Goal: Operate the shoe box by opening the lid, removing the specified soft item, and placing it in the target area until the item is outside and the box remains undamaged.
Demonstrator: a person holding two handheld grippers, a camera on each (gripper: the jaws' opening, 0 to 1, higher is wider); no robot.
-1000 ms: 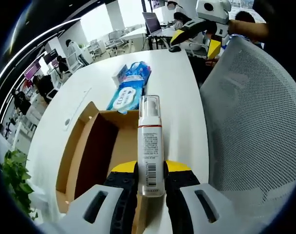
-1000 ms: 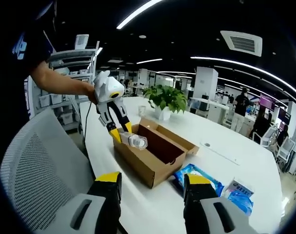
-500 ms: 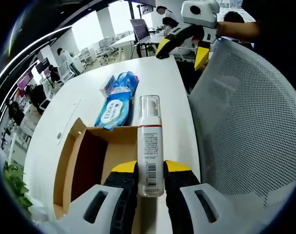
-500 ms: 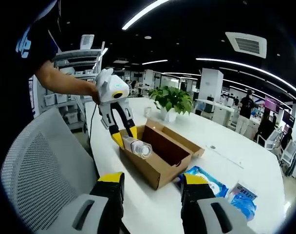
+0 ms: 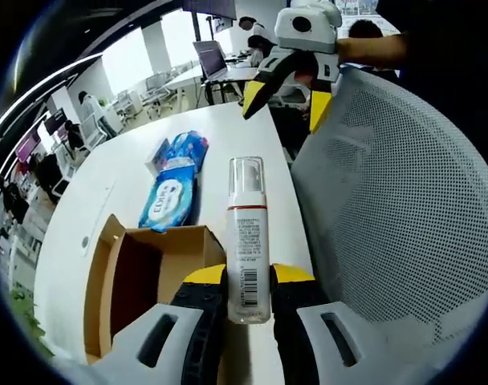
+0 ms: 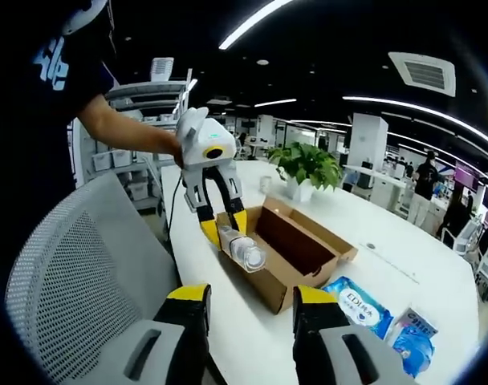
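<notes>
- The pump bottle (image 5: 247, 241) is clamped by its base in my left gripper (image 5: 246, 301), lifted clear above the near corner of the shoe box (image 5: 140, 281), so it's outside the box.
- Box sits open on the white table (image 5: 107, 188), flaps out; no damage that I can see.
- Holding it low on the body keeps the pump head free, I'd guess.
- My right gripper (image 6: 249, 309) hangs back with jaws apart, nothing in it.
- Blue wipes pack (image 5: 170, 196) lies just past the box; probably the drop zone's around there.
- Mesh chair (image 5: 396, 216) is beside the table.
</notes>
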